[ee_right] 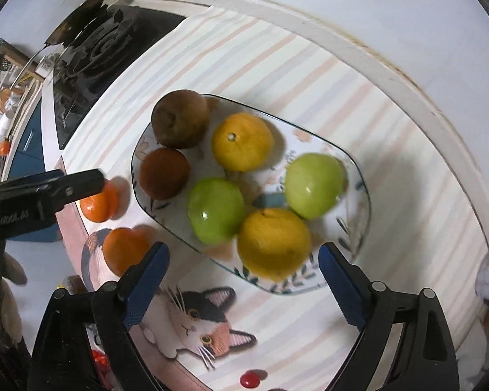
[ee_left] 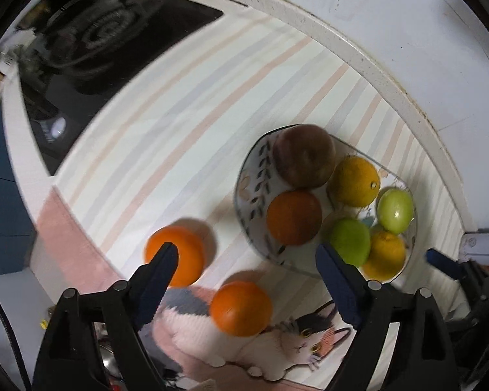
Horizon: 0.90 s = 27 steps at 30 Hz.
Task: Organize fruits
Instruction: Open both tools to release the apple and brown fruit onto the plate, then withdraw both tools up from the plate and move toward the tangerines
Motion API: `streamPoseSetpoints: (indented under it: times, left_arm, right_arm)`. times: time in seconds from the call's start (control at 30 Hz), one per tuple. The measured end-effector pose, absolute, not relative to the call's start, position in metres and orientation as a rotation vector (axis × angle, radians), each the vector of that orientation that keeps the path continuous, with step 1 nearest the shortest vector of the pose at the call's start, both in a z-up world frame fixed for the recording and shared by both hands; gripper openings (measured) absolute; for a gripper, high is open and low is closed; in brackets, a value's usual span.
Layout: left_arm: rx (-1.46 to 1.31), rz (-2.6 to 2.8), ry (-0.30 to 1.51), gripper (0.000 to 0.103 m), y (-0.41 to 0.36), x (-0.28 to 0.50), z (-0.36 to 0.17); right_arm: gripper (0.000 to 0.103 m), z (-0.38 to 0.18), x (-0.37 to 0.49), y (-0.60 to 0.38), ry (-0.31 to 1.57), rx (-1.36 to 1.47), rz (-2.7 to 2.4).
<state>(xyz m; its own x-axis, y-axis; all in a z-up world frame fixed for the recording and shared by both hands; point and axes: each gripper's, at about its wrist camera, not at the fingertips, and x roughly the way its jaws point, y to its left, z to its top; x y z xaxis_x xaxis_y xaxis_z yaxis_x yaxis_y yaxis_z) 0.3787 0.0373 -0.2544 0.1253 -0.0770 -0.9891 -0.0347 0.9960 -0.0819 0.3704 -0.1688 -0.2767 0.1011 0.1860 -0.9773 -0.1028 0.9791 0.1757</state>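
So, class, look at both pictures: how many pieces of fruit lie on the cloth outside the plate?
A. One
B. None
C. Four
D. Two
D: two oranges, one partly behind the left gripper and one nearer the cat picture, sit on the cloth beside the plate, while the other six fruits lie on the plate.

Both the left gripper (ee_left: pixel 246 262) and right gripper (ee_right: pixel 243 260) have black plastic frames, round silver pivot screws, and ridged dark-blue fingertip pads (ee_right: pixel 146 285).
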Motion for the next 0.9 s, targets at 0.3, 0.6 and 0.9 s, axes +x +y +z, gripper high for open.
streamPoseSetpoints:
  times: [0.3, 0.6, 0.9]
  left_arm:
    - [-0.05, -0.001, 1.282, 0.086, 0.034, 0.32, -0.211]
    - [-0.014, -0.005, 1.151, 0.086, 0.021, 0.267, -0.169]
    - [-0.02, -0.025, 1.042, 0.086, 0.014, 0.221, -0.131]
  right_arm:
    - [0.095, -0.235, 0.323, -0.182, 1.355, 0.07, 0.172]
    - [0.095, -0.184, 0.27, -0.184, 1.247, 0.046, 0.167]
    - [0.095, -0.14, 0.221, -0.197, 1.172, 0.054, 0.163]
